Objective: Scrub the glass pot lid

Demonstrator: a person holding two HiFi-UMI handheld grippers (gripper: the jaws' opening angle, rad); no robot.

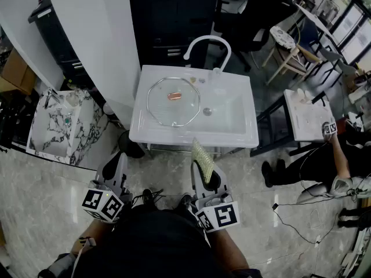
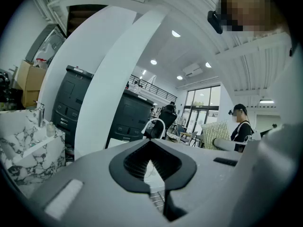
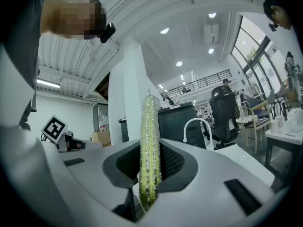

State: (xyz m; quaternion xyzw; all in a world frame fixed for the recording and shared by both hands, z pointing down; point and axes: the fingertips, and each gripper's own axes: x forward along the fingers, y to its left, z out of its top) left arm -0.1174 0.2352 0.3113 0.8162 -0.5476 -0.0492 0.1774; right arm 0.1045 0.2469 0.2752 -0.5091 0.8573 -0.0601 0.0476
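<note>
Standing back from a white rectangular wash basin, a person holds two grey hand-held grippers low, near the body. The round glass pot lid with a metal rim and a copper-coloured knob lies flat in the left half of that basin, just left of the small round drain and in front of the white curved tap. The lid is well apart from both tools.

The right gripper is clamped on a thin yellow-green scrubbing pad, which stands upright on edge between its dark ribbed jaws and rises above their tips. The right gripper view shows the same grip, with the pad running up the middle of the picture and the tap beyond it.

The left gripper carries nothing. In the left gripper view its jaws meet at the tips, leaving only the hollow between their pads, through which the white basin shows. The pad appears off to that view's right.

A cube with square black-and-white markers sits at the rear of each tool, left and right. A marble-patterned basin stands to the left, a black cabinet stands behind the white basin, and a seated person is beside a white table at the right.
</note>
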